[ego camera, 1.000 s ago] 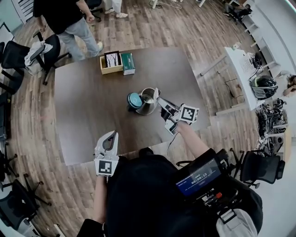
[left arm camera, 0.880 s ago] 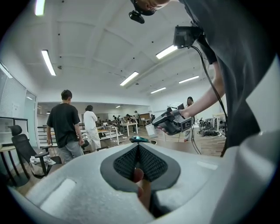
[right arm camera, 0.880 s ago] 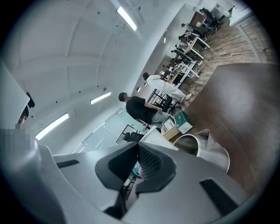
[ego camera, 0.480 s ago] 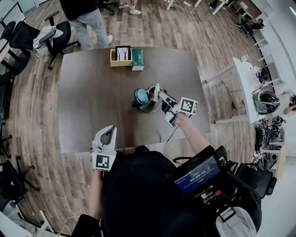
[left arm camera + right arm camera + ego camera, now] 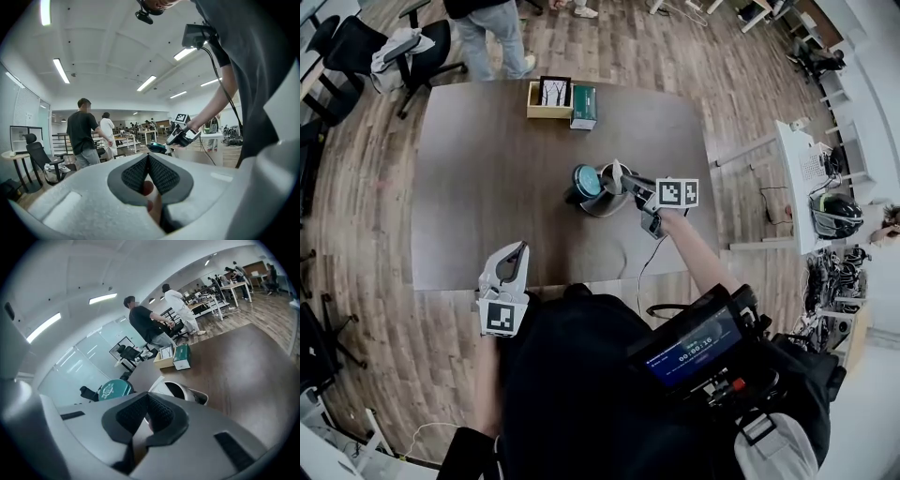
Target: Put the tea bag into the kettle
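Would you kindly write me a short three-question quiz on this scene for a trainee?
1. True or false: the kettle has its teal lid shut.
2. Which tool is held at the kettle? A) left tool B) right tool C) neither
3. Fill in: the left tool's jaws are ___.
Key: 1 false, the lid stands open; 2 B; 3 together.
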